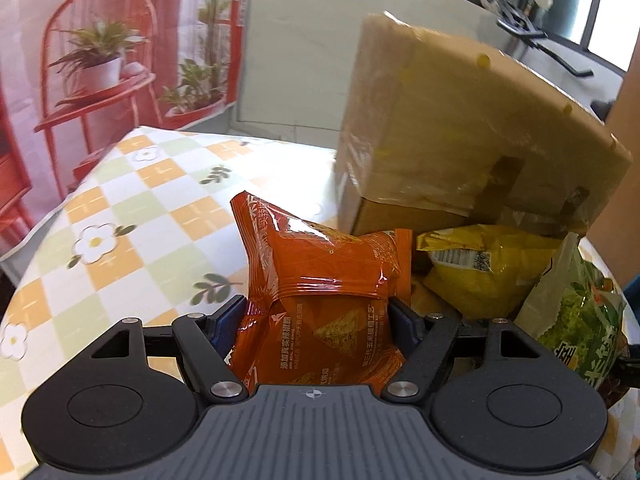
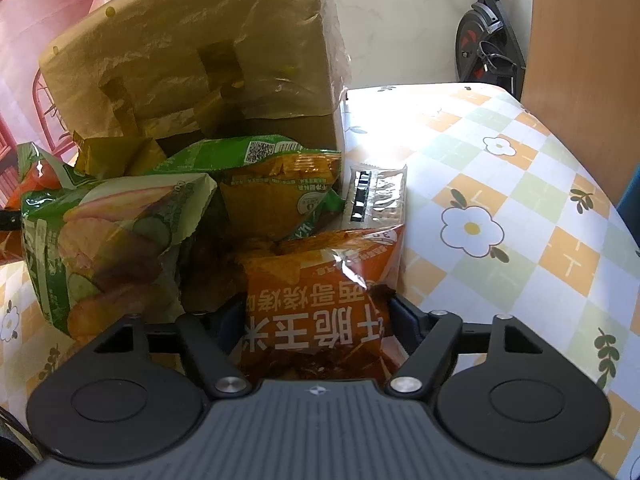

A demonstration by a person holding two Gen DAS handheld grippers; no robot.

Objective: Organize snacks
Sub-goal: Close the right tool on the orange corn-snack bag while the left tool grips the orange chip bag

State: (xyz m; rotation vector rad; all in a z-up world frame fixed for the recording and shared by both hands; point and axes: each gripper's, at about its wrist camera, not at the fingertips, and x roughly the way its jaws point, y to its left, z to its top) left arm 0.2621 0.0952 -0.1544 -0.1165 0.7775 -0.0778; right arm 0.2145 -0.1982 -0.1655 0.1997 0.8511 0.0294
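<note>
Left gripper (image 1: 318,316): I see its pads pinching the orange chip bag (image 1: 320,280), which crumples at the waist.
Right gripper (image 2: 316,316): it squeezes a second orange bag (image 2: 320,300) between both pads.
Cardboard box (image 1: 460,128): at 1 o'clock behind the left bag.
Yellow bag (image 1: 480,272): at 3 o'clock, under the box flap.
Table (image 1: 132,216): checked flower cloth.

The left gripper (image 1: 318,320) is angled downward, its jaws clamped at nine and three o'clock. The right gripper (image 2: 316,320) is likewise tilted down, jaws pressed inward.
</note>
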